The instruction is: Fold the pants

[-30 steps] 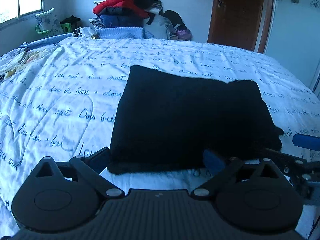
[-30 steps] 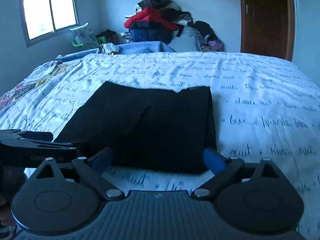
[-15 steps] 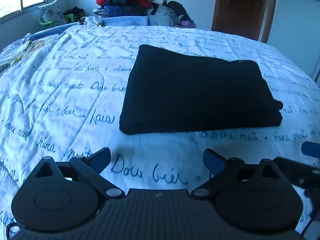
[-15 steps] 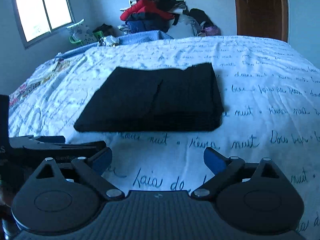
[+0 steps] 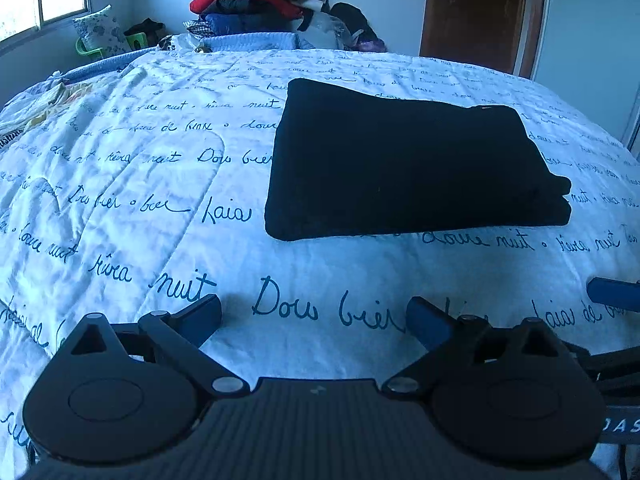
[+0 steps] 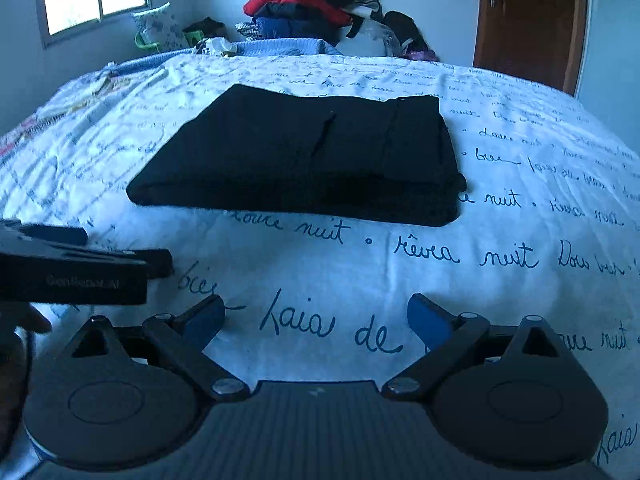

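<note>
Both grippers: left gripper [image 5: 314, 316] and right gripper [image 6: 316, 314] spread wide, grasping nothing.
Pants [image 5: 404, 160]: compact folded rectangle on the bedspread [image 5: 120, 184].
Left: likely nothing.

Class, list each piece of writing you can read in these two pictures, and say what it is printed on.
"nuit" – script repeated across the white bedspread.
"de" – on the same bedspread, right wrist view.
"Laia" or similar – bedspread script; first letter uncertain.
"Dou bien"-like words – bedspread; spelling unclear.
Brand label on the left tongs – too blurred to read.
"AS" – letters cut off on a strip at the picture's edge.
</note>
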The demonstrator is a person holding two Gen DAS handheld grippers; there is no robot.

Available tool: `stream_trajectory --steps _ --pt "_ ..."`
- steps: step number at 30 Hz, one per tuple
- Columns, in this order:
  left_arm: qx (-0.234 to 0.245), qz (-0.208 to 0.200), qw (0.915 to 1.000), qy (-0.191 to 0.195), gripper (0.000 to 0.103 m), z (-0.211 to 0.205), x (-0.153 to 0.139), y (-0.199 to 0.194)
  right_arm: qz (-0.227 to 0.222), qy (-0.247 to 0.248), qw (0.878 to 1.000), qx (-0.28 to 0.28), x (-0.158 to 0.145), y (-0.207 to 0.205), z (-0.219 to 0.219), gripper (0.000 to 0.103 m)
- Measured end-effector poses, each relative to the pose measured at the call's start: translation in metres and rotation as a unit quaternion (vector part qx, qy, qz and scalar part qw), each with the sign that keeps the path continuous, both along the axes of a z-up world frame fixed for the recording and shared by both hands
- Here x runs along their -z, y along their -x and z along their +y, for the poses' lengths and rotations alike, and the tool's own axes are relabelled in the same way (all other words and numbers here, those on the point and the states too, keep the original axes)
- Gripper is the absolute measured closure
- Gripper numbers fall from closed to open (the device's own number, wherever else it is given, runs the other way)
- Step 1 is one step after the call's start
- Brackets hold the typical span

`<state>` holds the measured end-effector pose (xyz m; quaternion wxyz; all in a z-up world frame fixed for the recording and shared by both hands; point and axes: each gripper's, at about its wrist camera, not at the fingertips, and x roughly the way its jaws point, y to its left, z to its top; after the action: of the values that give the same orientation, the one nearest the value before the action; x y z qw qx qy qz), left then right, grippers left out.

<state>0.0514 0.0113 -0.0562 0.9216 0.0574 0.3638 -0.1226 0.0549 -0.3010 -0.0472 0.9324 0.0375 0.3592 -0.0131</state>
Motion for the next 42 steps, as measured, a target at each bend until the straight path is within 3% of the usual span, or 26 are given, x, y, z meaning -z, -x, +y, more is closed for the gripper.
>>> stream_trajectory --steps 15,23,31,42 --pt "-0.007 -0.015 0.9998 -0.006 0.0 -0.002 0.009 0.005 -0.012 0.014 1.0 -0.002 0.007 0.001 0.004 0.0" --pt "-0.021 -0.025 0.9995 -0.001 0.0 0.002 0.008 0.01 -0.025 -0.008 0.999 0.035 0.005 0.005 -0.011 0.0" --pt "-0.023 -0.032 0.9992 -0.007 0.0 0.0 0.01 0.011 -0.015 0.015 0.999 0.035 0.009 0.001 -0.004 0.0" --pt "-0.022 -0.028 0.9993 -0.005 0.0 0.001 0.011 0.011 -0.027 0.002 0.998 0.057 0.005 0.007 -0.015 0.0"
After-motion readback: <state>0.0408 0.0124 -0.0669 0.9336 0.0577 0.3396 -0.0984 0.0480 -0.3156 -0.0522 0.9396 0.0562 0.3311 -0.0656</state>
